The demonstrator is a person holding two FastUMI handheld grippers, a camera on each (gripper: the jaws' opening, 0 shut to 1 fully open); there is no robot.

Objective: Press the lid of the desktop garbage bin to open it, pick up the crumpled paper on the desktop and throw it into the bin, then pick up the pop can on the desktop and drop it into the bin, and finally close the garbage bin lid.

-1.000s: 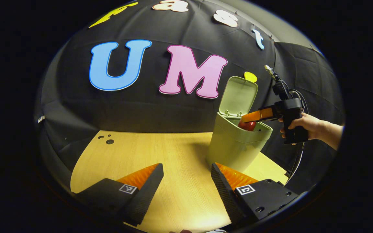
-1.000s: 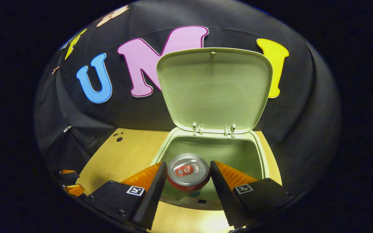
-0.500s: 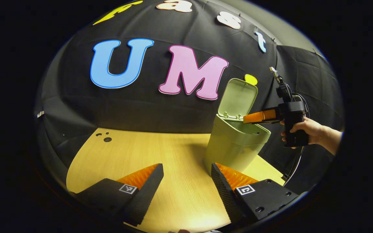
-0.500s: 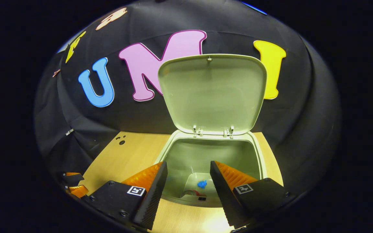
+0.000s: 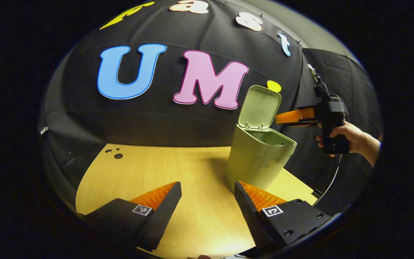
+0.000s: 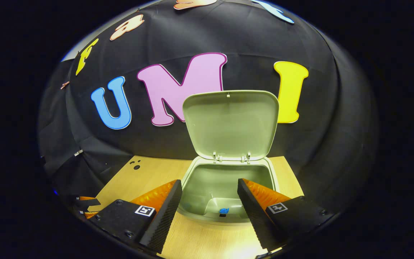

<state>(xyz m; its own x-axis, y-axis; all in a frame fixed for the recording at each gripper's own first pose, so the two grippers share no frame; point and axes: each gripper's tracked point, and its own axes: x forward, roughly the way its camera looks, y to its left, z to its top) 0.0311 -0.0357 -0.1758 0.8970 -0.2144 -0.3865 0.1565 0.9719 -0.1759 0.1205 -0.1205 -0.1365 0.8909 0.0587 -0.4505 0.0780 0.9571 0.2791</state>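
Right gripper view shows the right tool (image 6: 208, 201) with fingers apart and empty, backing above the bin (image 6: 228, 187), the can gone inside since a second ago, so only closing the lid (image 6: 230, 124) remains.

both views face the wall; bin (image 5: 259, 158) (image 6: 228, 180) shared, right nearer.

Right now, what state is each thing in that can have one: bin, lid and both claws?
Garbage bin: upright on the table, mouth uncovered.
Lid: raised on its rear hinges, standing open.
Left claw: open, holding nothing, low over the table.
Right claw: open, holding nothing, in front of the bin's mouth.
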